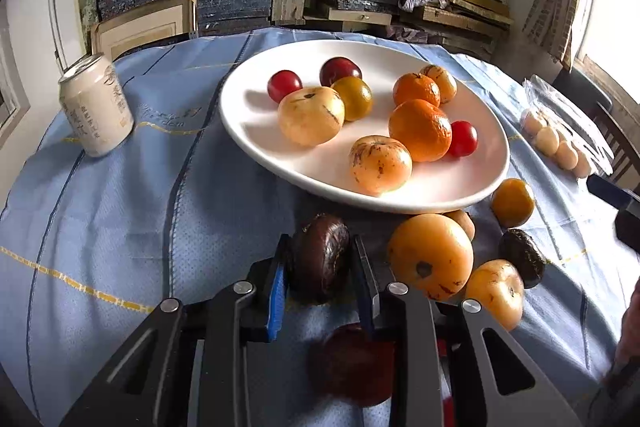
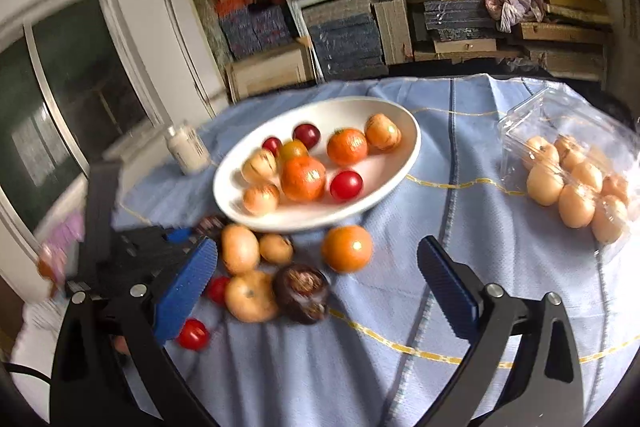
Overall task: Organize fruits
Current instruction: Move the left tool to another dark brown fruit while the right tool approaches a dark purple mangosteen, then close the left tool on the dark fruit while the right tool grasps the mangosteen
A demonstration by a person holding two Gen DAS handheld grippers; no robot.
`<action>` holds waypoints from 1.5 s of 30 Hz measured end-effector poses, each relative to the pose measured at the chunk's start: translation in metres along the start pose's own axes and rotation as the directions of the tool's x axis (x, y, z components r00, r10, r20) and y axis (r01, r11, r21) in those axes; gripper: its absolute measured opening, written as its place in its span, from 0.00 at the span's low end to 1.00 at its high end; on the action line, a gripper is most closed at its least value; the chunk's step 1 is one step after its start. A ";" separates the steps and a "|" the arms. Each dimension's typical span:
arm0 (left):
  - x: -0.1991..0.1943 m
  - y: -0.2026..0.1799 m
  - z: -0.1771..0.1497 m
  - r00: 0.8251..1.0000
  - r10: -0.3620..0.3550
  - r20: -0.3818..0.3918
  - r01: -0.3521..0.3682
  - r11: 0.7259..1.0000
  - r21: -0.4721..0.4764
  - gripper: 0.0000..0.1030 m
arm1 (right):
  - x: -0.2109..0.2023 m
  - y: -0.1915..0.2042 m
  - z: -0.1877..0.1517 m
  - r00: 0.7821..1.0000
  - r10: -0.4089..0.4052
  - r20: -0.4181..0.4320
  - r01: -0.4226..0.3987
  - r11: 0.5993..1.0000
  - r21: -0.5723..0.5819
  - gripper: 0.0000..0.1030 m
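Two grippers | left gripper [image 1: 320,263] clamps dark fruit [image 1: 320,259] | right gripper [image 2: 316,291] wide open, empty

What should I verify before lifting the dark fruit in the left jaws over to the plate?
1. Left gripper jaws bracket the dark purple fruit on both sides: ok.
2. Grip firm enough to lift: cannot tell.
3. Free spot on the white plate, near its left rim: ok.
4. Large yellow fruit close beside the held one, may get nudged: not ok.
5. Right gripper open, away from the lift path: ok.
6. Can off the route: ok.
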State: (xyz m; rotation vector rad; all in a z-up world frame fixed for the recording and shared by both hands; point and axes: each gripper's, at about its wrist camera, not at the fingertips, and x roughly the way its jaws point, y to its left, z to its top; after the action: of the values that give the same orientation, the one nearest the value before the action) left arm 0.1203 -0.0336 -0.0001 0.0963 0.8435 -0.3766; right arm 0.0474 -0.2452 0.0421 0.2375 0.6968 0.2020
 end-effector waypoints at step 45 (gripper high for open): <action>-0.010 0.035 -0.014 0.996 -0.093 -0.002 0.092 0.991 -0.101 0.48 | 0.052 0.003 -0.020 0.982 0.094 -0.162 -0.095 0.995 0.001 0.51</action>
State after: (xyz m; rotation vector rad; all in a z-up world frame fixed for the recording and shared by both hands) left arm 0.1173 0.0049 -0.0041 -0.0357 0.8739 -0.4198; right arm 0.0733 -0.2263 -0.0032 0.2497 0.8463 0.3169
